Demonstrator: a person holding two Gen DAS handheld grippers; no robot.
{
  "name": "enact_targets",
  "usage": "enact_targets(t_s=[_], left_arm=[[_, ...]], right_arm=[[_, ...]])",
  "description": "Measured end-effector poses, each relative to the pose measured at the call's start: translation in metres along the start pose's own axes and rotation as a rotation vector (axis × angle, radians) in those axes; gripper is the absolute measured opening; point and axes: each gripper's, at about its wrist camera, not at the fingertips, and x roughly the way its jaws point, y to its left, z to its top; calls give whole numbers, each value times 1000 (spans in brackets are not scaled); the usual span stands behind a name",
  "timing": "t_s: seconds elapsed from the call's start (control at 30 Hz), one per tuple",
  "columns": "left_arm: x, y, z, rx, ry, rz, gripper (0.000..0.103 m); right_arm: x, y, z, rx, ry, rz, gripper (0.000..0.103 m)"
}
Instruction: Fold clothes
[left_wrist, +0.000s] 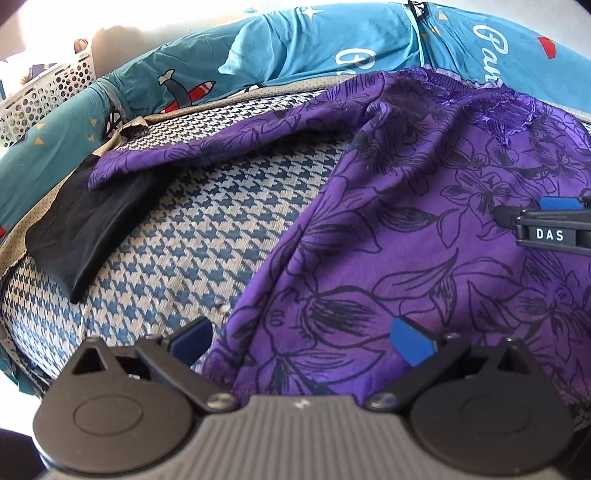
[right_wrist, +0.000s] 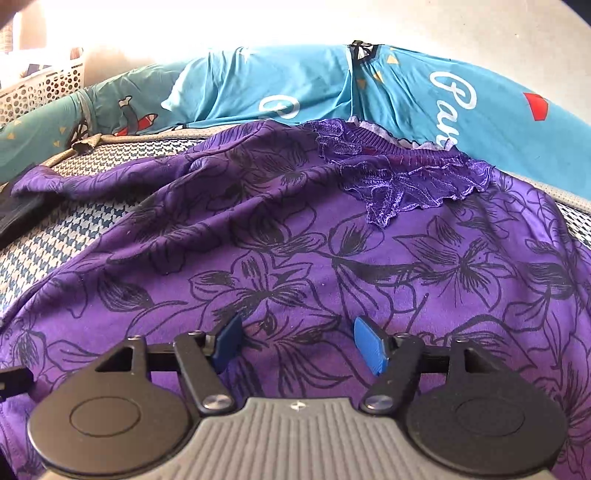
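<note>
One garment concerns you here: the purple floral top (right_wrist: 295, 240), spread across the houndstooth mat (left_wrist: 177, 236) with its lace neckline (right_wrist: 406, 181) at the far side, nearest the teal bedding (left_wrist: 295, 44). Relative to the top, a black folded cloth (left_wrist: 77, 236) lies off its outstretched sleeve (left_wrist: 207, 147), partly under the cuff. The fabric looks thin, light and limp, so expect it to sag and slide rather than hold a crease; the lace is likely delicate, so take hold at the hem or a side seam instead. Your left gripper (left_wrist: 301, 341) hovers at the top's near left edge, fingers spread, pinching nothing. Your right gripper (right_wrist: 297, 345) sits over the top's body, fingers likewise apart and empty.
</note>
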Motion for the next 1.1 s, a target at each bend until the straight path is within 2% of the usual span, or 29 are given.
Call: enact_targets(t_s=[0.3,0.53,1.1], left_arm=[[2,-6,-5,-12,30,10,103],[8,2,-3,-94,77,-19,103],[8,0,-5,-89,73,-11,103]], right_arm=[[-8,-1,-5,-6,9,2,71],[-10,-4,-7,1,15,8,73],[-18,-1,-13,-3,10,-8,75]])
